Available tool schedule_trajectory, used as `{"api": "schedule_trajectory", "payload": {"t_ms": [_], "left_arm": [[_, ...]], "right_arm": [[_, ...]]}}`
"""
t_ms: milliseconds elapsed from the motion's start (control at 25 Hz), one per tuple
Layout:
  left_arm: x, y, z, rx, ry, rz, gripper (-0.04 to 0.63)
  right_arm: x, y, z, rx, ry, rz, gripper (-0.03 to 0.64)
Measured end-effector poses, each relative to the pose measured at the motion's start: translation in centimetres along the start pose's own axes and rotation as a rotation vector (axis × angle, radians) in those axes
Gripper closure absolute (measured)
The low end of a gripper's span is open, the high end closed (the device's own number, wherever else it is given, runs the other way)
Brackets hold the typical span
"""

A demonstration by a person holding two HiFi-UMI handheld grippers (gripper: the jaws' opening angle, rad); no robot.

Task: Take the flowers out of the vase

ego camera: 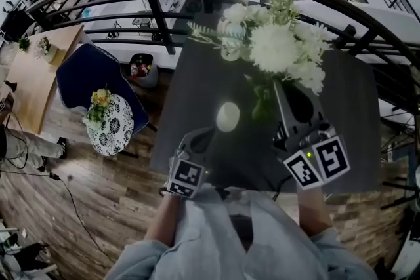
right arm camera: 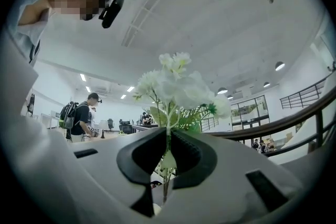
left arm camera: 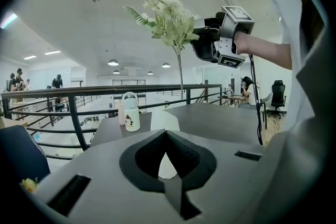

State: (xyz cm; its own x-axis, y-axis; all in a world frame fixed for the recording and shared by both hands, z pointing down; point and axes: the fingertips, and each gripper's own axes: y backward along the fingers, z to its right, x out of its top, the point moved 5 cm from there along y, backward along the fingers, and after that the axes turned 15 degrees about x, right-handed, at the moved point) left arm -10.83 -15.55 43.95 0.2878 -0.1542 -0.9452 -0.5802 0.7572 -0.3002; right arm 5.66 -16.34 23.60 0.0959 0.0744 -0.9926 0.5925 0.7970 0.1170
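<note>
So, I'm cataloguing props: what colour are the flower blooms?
White. The flowers show best in the head view.

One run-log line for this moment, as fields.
right gripper: shut on flowers | flowers: out of vase | left gripper: shut, near vase

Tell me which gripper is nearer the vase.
Left. The left gripper sits just short of the vase; the right gripper is off to its right, holding the flowers.

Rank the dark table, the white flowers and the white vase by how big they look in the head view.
Largest: dark table.
Then: white flowers, high up nearer the camera, which inflates them.
Smallest: white vase.
</note>
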Motion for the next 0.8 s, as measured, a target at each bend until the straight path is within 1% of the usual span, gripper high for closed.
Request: {"api": "schedule_trajectory", "payload": {"t_ms": [400, 640, 800], "left_arm": [[0.6, 0.2, 0.0, 0.002, -0.006, 0.011, 0.604], [1.0, 0.2, -0.1, 0.013, 0.029, 0.017, 0.604], [1.5, 0.3, 0.2, 0.017, 0.042, 0.021, 0.604]], "right_arm": [[-2.3, 2.9, 1.5, -0.078, -0.023, -0.075, 0.586], [-5.3, 4.4, 2.4, -0.113, -0.074, -0.143, 0.586], [-7.2, 5.2, 2.8, -0.121, -0.118, -0.187, 0.586]]}}
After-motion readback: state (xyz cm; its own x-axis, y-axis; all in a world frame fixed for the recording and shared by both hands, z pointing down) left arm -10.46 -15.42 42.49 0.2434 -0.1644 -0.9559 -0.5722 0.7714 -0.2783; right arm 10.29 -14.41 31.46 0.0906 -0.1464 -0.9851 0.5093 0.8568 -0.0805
